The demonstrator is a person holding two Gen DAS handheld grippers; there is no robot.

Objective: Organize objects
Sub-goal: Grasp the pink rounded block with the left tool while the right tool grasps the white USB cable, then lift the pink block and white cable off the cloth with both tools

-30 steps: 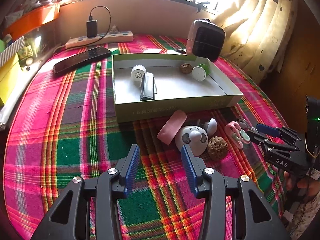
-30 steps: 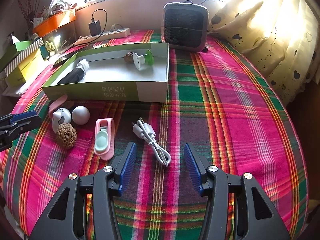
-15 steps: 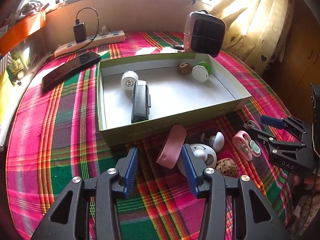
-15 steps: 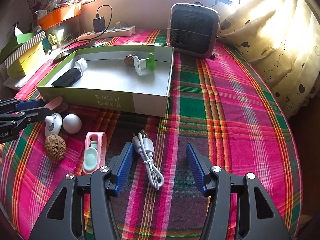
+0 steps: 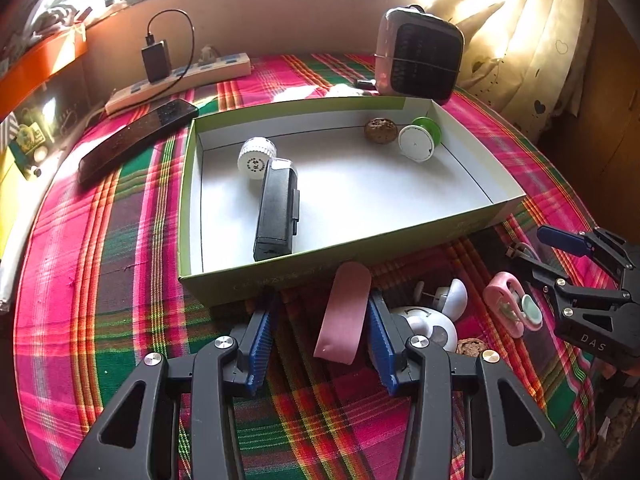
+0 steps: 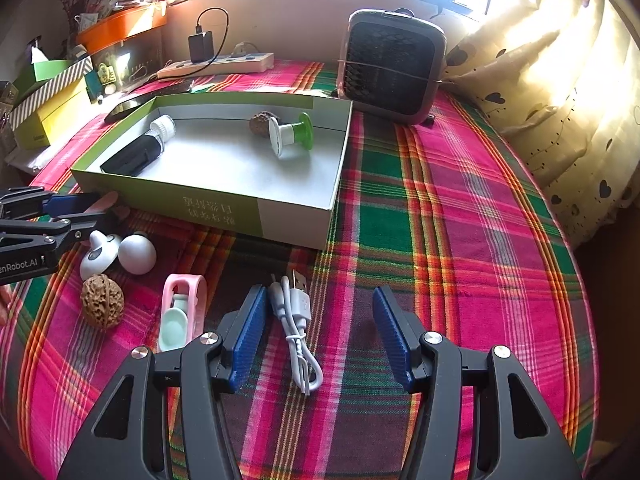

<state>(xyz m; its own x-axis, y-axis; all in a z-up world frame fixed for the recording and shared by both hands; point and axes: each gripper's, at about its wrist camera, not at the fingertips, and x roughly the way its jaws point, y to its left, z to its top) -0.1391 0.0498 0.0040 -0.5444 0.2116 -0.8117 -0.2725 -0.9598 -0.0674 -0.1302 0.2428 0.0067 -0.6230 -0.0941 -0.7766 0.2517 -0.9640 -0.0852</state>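
A green-walled box (image 5: 192,184) (image 6: 296,216) holds a black device (image 5: 276,208), a white cap (image 5: 256,156), a walnut (image 5: 380,130) and a green-and-white spool (image 5: 418,140). My left gripper (image 5: 320,332) is open, its fingers on either side of a pink oblong piece (image 5: 344,316) in front of the box. My right gripper (image 6: 320,332) is open over a white USB cable (image 6: 298,328), which lies near its left finger. A white toy (image 6: 100,254), a white ball (image 6: 138,254), a walnut (image 6: 102,300) and a pink clip (image 6: 180,312) lie between the grippers.
A small heater (image 6: 394,64) stands behind the box. A power strip with a charger (image 5: 180,76) and a black phone (image 5: 136,138) lie at the back left. Yellow and striped boxes (image 6: 48,108) sit at the far left. A curtain (image 6: 560,80) hangs on the right.
My left gripper has moved forward until the pink piece lies between its fingers. My right gripper has moved forward over the USB cable. Both stay open.
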